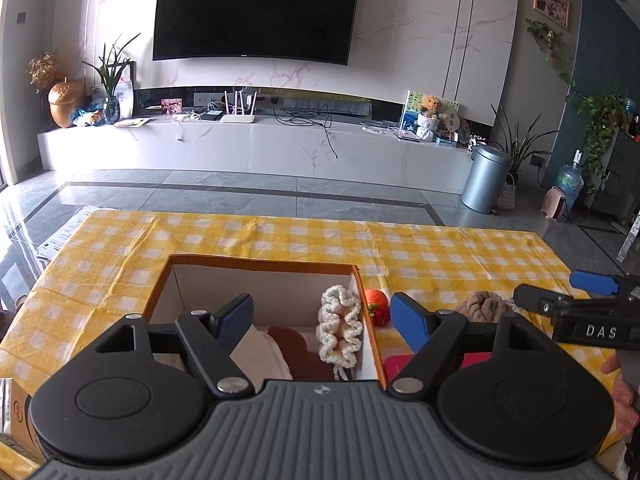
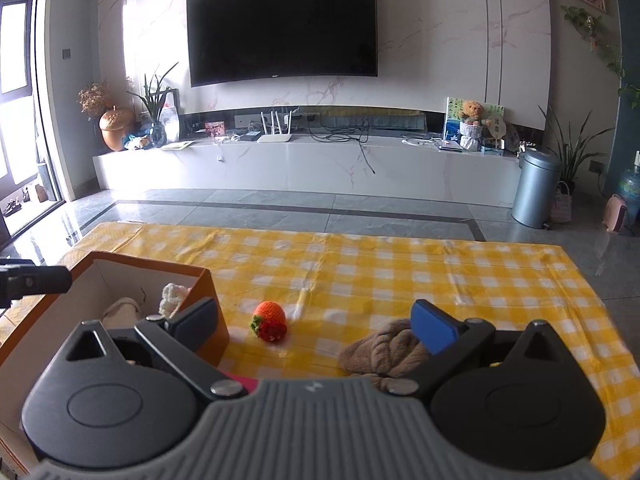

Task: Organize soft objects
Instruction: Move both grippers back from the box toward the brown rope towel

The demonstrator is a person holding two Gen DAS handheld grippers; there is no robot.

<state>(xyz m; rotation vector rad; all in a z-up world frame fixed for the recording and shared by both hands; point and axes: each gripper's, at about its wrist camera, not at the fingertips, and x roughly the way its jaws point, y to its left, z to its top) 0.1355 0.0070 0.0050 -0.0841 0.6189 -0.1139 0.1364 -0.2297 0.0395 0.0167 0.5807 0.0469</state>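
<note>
An open orange cardboard box [image 1: 168,280] sits on the yellow checked tablecloth [image 1: 440,252]. Inside it lie a cream crocheted piece [image 1: 339,328], a white cloth [image 1: 260,354] and a brown soft item [image 1: 296,350]. My left gripper [image 1: 324,320] is open and empty, above the box. A crocheted orange strawberry [image 2: 270,321] lies just right of the box [image 2: 204,312]. A brown fluffy cloth [image 2: 384,350] lies right of it; it also shows in the left wrist view [image 1: 482,304]. My right gripper [image 2: 316,322] is open, above the strawberry and cloth. A pink flat thing [image 1: 394,362] lies by the box.
A hand holds the right gripper [image 1: 580,304] at the right edge of the left wrist view. A second cardboard box [image 1: 16,412] is at the near left. Beyond the table are grey floor tiles, a TV console [image 2: 320,160] and a grey bin [image 2: 534,188].
</note>
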